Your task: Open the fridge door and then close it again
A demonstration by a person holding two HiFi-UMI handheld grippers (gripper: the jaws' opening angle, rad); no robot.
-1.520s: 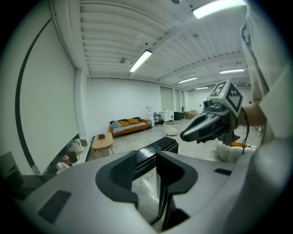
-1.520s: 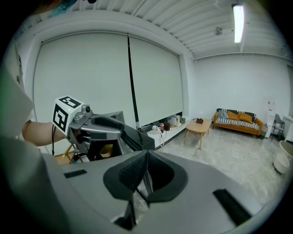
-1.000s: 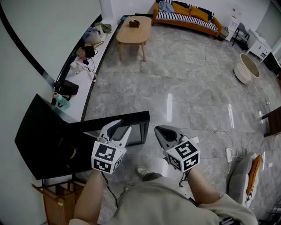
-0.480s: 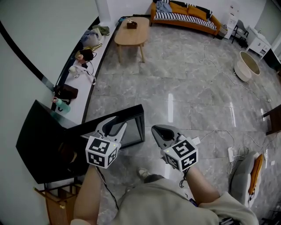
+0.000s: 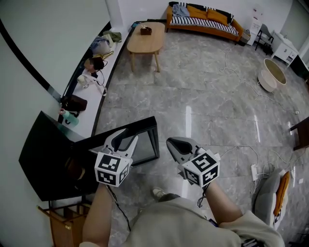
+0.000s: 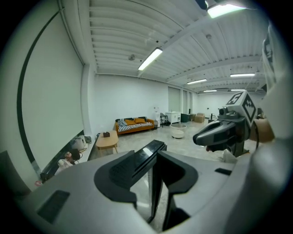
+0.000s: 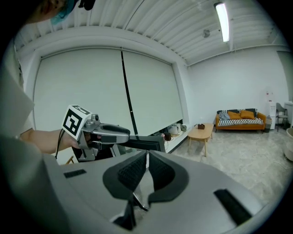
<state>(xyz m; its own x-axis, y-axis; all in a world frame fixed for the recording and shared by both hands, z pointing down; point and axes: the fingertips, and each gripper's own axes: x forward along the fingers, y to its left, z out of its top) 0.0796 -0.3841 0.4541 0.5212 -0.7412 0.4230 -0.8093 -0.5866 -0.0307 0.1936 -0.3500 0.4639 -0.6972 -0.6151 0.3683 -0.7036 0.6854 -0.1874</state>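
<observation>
The left gripper (image 5: pixel 129 135) clamps the top edge of the fridge door (image 5: pixel 147 144), swung open at near left, while the right gripper (image 5: pixel 171 143) stays out clenched empty, so this thin pinch could slip off mid-swing.

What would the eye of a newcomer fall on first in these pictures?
First comes the black fridge at the lower left of the head view, with its fridge door swung open toward the person. The left hand-held gripper is closed on the door's top edge, while the right hand-held gripper hangs shut and empty beside it. Far behind, an orange sofa stands at the back wall.
</observation>
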